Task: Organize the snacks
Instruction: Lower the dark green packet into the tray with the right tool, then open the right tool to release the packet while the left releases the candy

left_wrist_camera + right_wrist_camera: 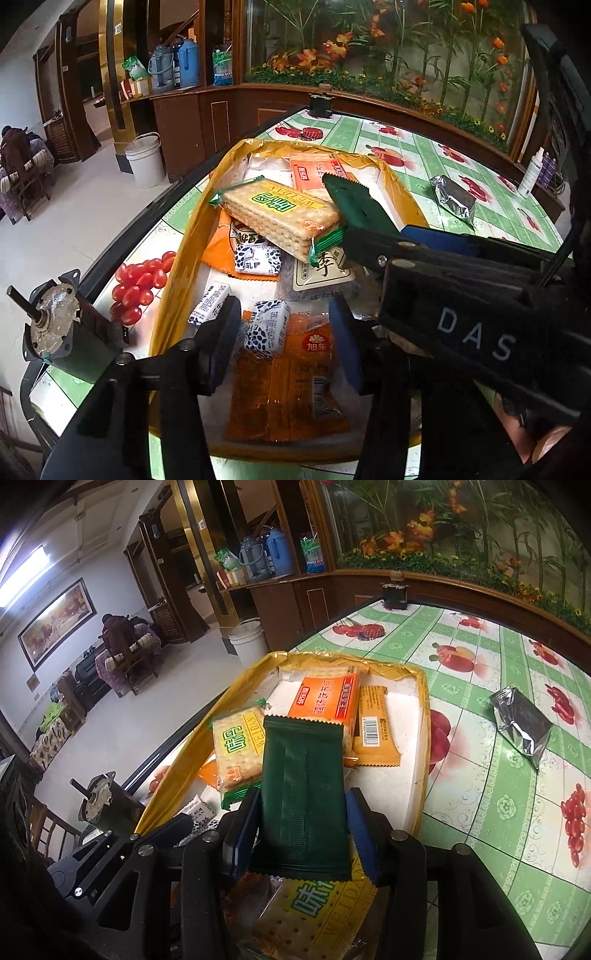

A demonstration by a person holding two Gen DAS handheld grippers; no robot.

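A yellow-rimmed tray (184,266) on the table holds several snack packs. My left gripper (284,343) hangs open over its near end. A small white-and-blue candy packet (266,328) and an orange packet (291,387) lie between its fingers, untouched. My right gripper (303,805) reaches in from the right, shut on a dark green packet (303,768). That dark green packet (354,201) hovers over a green-and-yellow cracker pack (280,218), which shows left of it in the right wrist view (236,746). An orange cracker pack (325,701) lies at the tray's far end.
A silver foil packet (521,720) lies alone on the green fruit-print tablecloth (480,794), right of the tray. A grey motor-like part (55,325) sits at the table's left edge. A black jar (321,103) and a white bottle (532,173) stand at the far side.
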